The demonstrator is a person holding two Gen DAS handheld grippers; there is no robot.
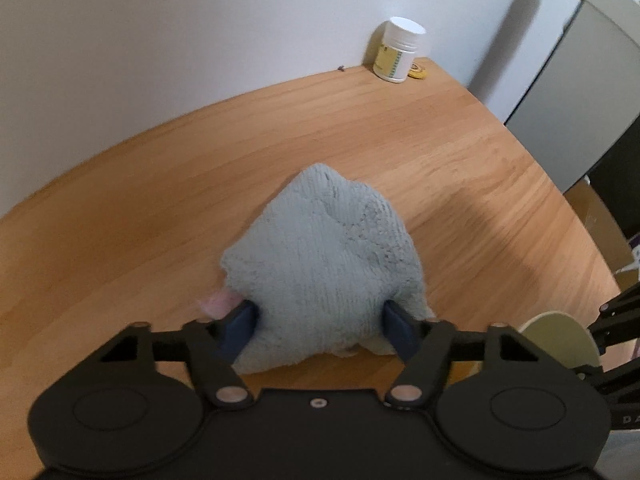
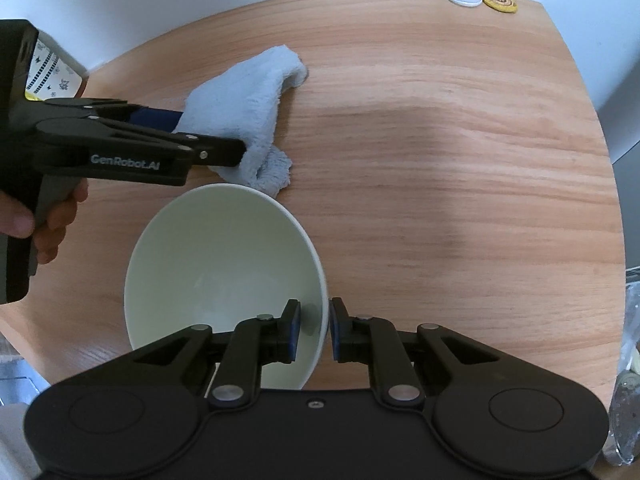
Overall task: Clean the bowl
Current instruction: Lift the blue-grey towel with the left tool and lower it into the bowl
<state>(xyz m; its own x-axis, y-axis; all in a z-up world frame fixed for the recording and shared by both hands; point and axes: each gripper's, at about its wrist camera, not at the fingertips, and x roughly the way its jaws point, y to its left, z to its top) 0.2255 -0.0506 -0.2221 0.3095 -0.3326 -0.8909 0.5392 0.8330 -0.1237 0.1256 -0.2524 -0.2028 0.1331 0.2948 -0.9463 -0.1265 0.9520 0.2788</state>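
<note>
A pale wooden worktop (image 2: 440, 140) stands against a white wall. At its far edge sits a white plastic jar (image 1: 398, 50) with a yellow label, and just beside it lies a small yellow disc (image 2: 500, 1).

The left claw (image 1: 320, 326) is clenched on a bunched light blue-grey cloth (image 1: 324, 264), its dark blue pads pressed into the folds on either side. From the right wrist view, the cloth (image 2: 244, 108) hangs from that claw (image 2: 218, 136), with its lower folds at or near the worktop just beyond the bowl; contact cannot be judged.

The right claw (image 2: 314, 330) grips the near rim of a pale cream bowl (image 2: 216, 272), one pad inside the wall and one outside. The bowl is tilted, its open side facing the cloth, and its inside looks bare. A person's hand (image 2: 44, 216) holds the left claw's handle at the left edge.
</note>
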